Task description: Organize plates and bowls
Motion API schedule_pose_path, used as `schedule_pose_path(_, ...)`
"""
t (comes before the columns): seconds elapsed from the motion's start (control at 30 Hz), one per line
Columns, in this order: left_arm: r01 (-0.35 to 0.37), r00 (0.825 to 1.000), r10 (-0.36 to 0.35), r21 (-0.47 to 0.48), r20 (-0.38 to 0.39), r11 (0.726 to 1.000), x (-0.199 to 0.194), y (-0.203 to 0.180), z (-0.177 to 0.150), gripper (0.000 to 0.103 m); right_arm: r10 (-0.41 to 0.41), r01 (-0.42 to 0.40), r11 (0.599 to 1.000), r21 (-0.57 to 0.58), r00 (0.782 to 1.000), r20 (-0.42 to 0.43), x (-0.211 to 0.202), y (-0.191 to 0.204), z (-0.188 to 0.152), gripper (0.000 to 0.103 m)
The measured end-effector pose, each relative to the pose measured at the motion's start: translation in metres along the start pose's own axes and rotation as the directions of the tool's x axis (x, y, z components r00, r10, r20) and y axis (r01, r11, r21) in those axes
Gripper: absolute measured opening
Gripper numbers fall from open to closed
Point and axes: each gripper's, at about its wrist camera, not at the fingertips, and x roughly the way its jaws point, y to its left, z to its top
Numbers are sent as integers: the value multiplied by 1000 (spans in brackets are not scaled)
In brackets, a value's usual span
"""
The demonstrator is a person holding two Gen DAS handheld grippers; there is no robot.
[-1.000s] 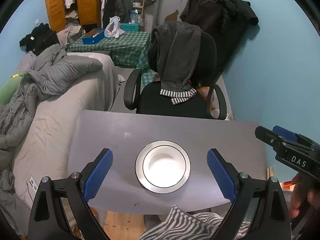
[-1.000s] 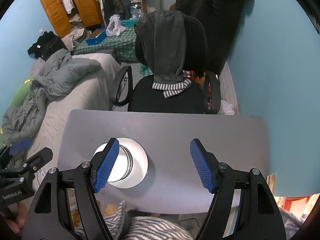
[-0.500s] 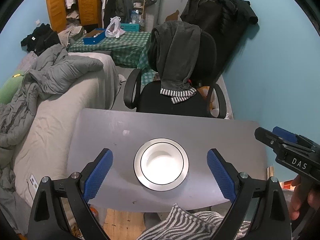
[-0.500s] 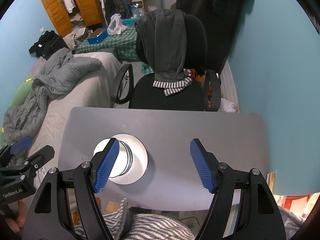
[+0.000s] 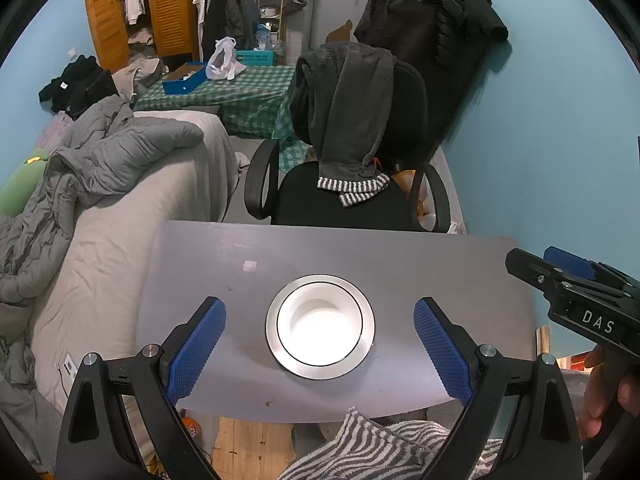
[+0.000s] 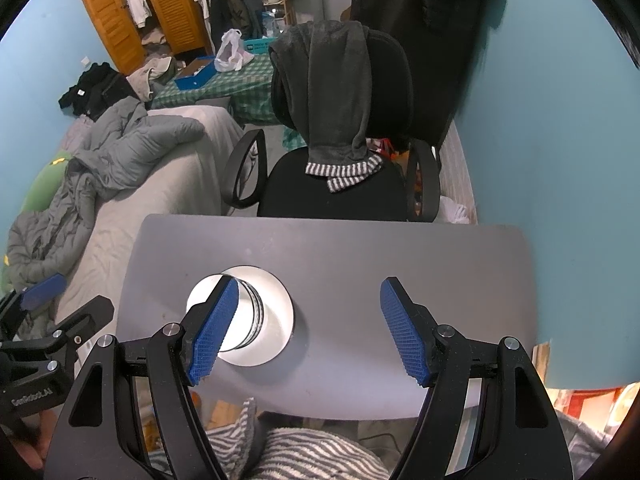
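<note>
On the grey table (image 5: pixel 400 264) a white bowl (image 5: pixel 320 326) sits nested in a metal plate (image 5: pixel 276 344), the pair lying toward the near edge, well apart from the table's corners. The left gripper (image 5: pixel 320 332) hangs above them with its jaws spread wide on either side, touching neither dish and holding nothing; the right gripper (image 6: pixel 308 328) is likewise open and empty, with the stack showing behind its left pad at about 9 o'clock from its centre. In the left wrist view the right gripper's body sits at 3 o'clock from the stack, off past the table's edge. Judging from this layout, the dishes already look stacked, so the step in hand is probably either a final check or a lift of the whole set. For a lift, the better approach is likely to come in low and pinch the plate's rim rather than the bowl, since the bowl would slide inside it. The plate appears to be brushed steel: thin, flat-rimmed, smooth and probably slippery against the pads. The bowl looks like glossy ceramic or melamine with a dark line at its lip, round and rather deep. The pads (image 5: pixel 196 352) are blue ribbed rubber, which should help the grip. The tabletop is matte, with rounded corners and slightly scuffed.
</note>
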Motion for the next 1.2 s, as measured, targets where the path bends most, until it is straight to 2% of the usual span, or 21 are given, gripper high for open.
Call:
schedule_pose_path(0.9,-6,1000,5,-11,-28,1000,1,3,1,96,-2,2,1000,-3,1000,-2,-7,-1,-6,73)
schedule_pose_path(1.2,-32,999,33,15,-34,999,5,1,-2,96,0,0,1000,-4,1000,-7,-11,-1,-10,73)
